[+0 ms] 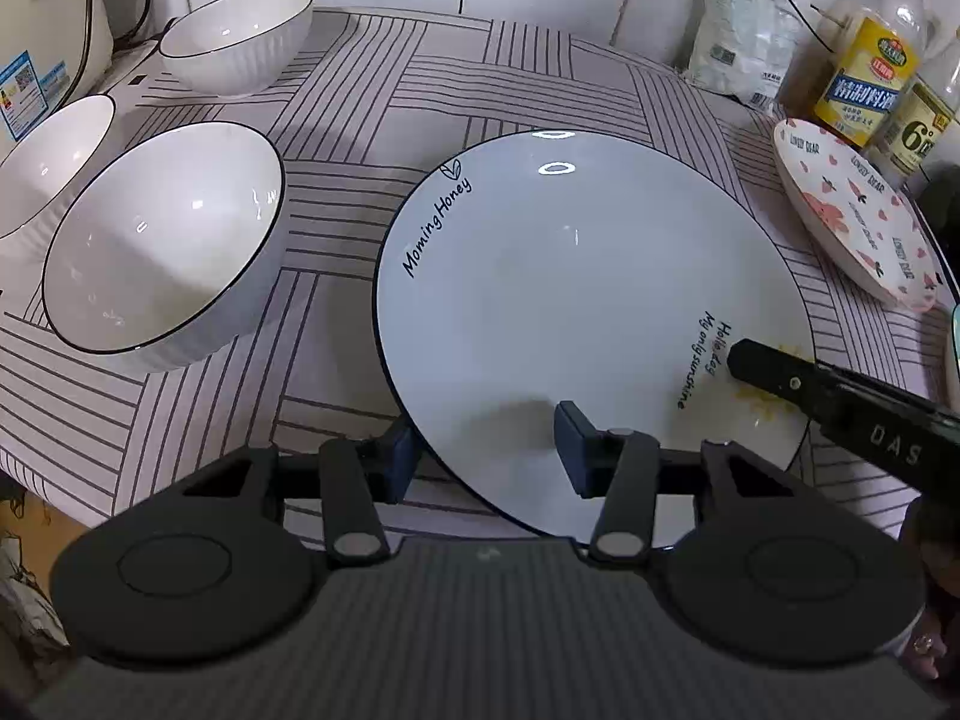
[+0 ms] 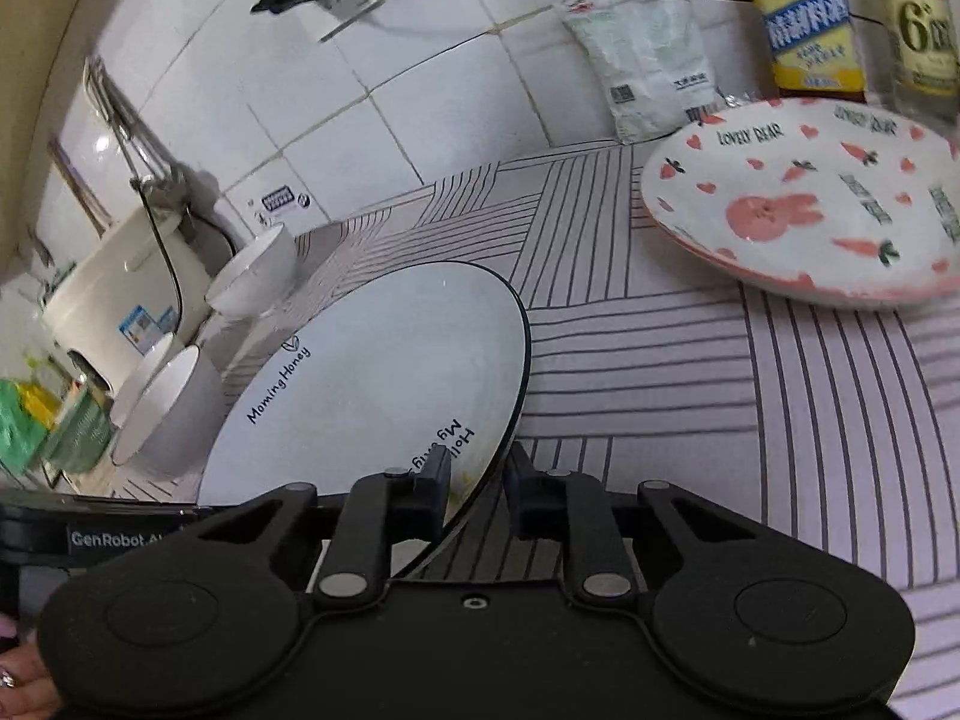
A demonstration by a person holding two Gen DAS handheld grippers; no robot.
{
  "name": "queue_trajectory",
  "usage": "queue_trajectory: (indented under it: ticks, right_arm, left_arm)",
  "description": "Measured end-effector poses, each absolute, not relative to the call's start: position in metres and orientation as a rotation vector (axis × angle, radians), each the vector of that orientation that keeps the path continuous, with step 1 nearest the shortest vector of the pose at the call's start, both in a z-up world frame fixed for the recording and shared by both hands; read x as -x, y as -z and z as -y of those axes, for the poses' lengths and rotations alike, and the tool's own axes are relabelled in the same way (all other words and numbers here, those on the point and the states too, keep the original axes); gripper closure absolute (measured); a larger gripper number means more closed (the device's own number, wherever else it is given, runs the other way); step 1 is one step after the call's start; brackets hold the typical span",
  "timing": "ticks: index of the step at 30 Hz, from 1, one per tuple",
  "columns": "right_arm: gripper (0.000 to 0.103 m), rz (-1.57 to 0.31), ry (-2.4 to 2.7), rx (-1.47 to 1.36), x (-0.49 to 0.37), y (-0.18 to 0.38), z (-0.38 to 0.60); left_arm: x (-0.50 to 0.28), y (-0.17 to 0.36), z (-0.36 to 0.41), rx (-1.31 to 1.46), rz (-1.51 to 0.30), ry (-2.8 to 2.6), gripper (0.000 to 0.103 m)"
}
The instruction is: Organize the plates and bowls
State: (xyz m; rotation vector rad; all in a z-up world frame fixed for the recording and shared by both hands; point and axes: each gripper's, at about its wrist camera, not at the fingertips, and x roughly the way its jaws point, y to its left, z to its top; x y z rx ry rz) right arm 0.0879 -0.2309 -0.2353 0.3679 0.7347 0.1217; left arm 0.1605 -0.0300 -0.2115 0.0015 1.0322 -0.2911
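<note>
A large white plate [image 1: 570, 300] with a dark rim and "Morning Honey" lettering lies on the striped tablecloth [image 1: 360, 102]. My left gripper [image 1: 486, 456] straddles its near rim. One pad sits against the outer edge and the other rests on the plate's inner face, so it is shut on the rim. My right gripper [image 2: 480, 483] is shut on the plate's [image 2: 384, 372] right rim, and one finger shows lying on the plate's top. Its arm reaches in from the right in the left wrist view. Three white bowls [image 1: 162, 240] [image 1: 240, 42] [image 1: 48, 162] stand to the left.
A pink rabbit-print plate [image 1: 852, 222] [image 2: 804, 204] sits at the right, tilted against oil bottles [image 1: 870, 72]. A white bag [image 1: 738, 30] leans on the tiled wall. A white appliance [image 1: 48, 30] stands at the back left. The table's edge [image 1: 60, 480] runs near left.
</note>
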Motion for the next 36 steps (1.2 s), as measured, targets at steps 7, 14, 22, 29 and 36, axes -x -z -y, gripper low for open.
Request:
queue_trajectory:
  ticks: [7, 14, 22, 29, 36]
  right_arm:
    - [0.078, -0.730, -0.163, -0.300, -0.088, 0.233, 0.228]
    - [0.077, -0.719, -0.188, -0.297, -0.087, 0.235, 0.232]
    - [0.076, -0.677, -0.171, -0.303, -0.103, 0.227, 0.234]
    - [0.076, -0.630, -0.185, -0.286, -0.142, 0.217, 0.249]
    - [0.075, -0.661, -0.125, -0.232, -0.185, 0.211, 0.257]
  left_arm:
    - [-0.160, 0.206, 0.029, -0.033, -1.015, 0.302, 0.061]
    - [-0.175, 0.199, 0.031, -0.047, -0.992, 0.313, 0.061]
    - [-0.208, 0.177, 0.044, -0.082, -0.949, 0.350, 0.061]
    - [-0.249, 0.175, 0.057, -0.082, -0.933, 0.319, 0.060]
    - [-0.302, 0.179, 0.066, -0.051, -1.007, 0.370, 0.060]
